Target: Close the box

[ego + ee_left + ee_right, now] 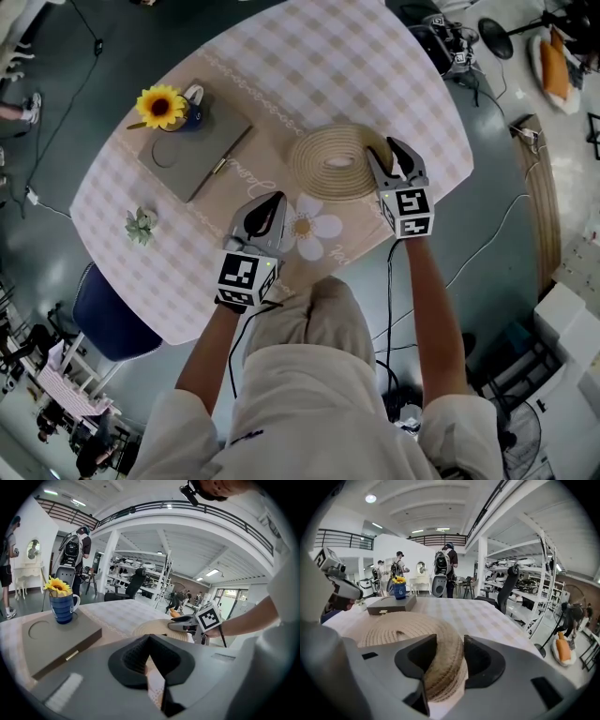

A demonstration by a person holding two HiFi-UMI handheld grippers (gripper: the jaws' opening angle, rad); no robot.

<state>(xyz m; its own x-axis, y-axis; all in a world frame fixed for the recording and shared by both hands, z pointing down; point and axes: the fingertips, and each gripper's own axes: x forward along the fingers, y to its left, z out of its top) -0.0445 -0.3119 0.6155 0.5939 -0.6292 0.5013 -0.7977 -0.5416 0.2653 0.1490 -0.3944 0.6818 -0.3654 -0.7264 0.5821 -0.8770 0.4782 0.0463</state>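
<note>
Grey, the box lay with its lid shut on the desk in the head view, left of the straw coil, a sunflower mug on its far corner. In the left gripper view the left gripper had its jaws together, nothing between them, near the coil. In the right gripper view the right gripper held its jaws apart astride the coil's rim, the box beyond the coil.
</note>
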